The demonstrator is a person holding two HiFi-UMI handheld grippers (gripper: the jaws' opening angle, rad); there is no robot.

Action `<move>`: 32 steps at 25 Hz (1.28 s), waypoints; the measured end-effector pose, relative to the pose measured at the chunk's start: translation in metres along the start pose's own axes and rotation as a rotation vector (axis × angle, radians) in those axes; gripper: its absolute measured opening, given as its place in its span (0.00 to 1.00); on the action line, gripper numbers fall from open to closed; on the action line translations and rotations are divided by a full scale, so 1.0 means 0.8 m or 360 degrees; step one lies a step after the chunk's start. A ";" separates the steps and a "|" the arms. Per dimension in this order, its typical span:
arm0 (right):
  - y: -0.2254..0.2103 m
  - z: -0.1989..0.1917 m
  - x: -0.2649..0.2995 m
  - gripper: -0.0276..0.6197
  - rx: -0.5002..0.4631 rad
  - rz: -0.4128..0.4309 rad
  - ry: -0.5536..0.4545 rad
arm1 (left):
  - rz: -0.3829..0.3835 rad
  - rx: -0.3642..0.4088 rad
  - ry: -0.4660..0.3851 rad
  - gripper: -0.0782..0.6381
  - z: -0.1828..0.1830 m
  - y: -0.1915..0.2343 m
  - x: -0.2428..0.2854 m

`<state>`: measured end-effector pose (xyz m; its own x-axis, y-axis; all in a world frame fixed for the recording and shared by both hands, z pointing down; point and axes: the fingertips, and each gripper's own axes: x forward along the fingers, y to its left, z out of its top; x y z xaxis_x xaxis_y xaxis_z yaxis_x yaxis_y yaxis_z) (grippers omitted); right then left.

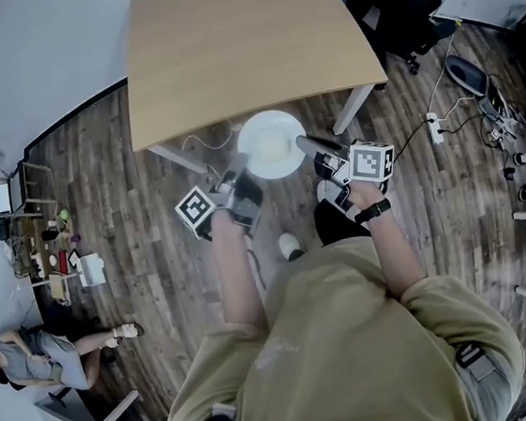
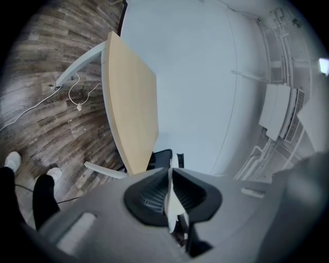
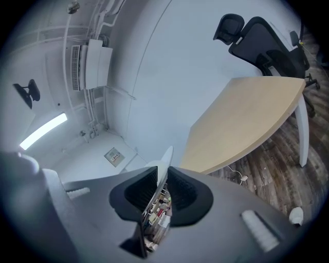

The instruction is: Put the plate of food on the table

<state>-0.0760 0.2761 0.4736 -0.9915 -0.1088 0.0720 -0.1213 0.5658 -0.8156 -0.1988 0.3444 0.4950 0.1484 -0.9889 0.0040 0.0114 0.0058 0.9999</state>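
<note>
The plate [image 1: 272, 144] is in the air, just before the near edge of the table [image 1: 226, 49], so the carrying step is not finished. Next, I think, it must go forward and down, kept level. The fingers of the left gripper [image 2: 170, 191] pinch its rim. The fingers of the right gripper [image 3: 158, 187] stand slightly apart around the opposite rim, with a gap visible.

White round plate [image 1: 272, 144] is hanging level and face-up at the near edge of the light-wood table [image 1: 239, 42], rim just overlapping that edge, probably not resting on it; something pale is lying in it (too blurry to name).
</note>
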 end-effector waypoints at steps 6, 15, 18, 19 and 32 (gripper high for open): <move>-0.038 0.067 0.016 0.14 -0.0082 0.0063 0.0009 | 0.0047 0.0031 -0.0068 0.14 0.014 -0.006 0.072; -0.197 0.274 0.009 0.14 0.0071 0.0127 -0.0013 | 0.0128 0.0105 -0.0094 0.14 0.011 -0.021 0.323; -0.193 0.274 0.011 0.14 0.0071 0.0120 -0.0016 | 0.0127 0.0084 -0.0087 0.14 0.011 -0.018 0.319; -0.193 0.273 0.012 0.14 0.0071 0.0110 -0.0007 | 0.0133 0.0070 -0.0084 0.14 0.011 -0.015 0.318; -0.319 0.317 0.056 0.13 0.0107 -0.0165 0.0090 | 0.0402 0.0320 -0.0015 0.13 0.061 0.068 0.431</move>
<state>-0.0775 -0.0806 0.5397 -0.9752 -0.1163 0.1884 -0.2214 0.4980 -0.8385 -0.1951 -0.0034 0.5510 0.1125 -0.9612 0.2517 -0.2201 0.2229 0.9497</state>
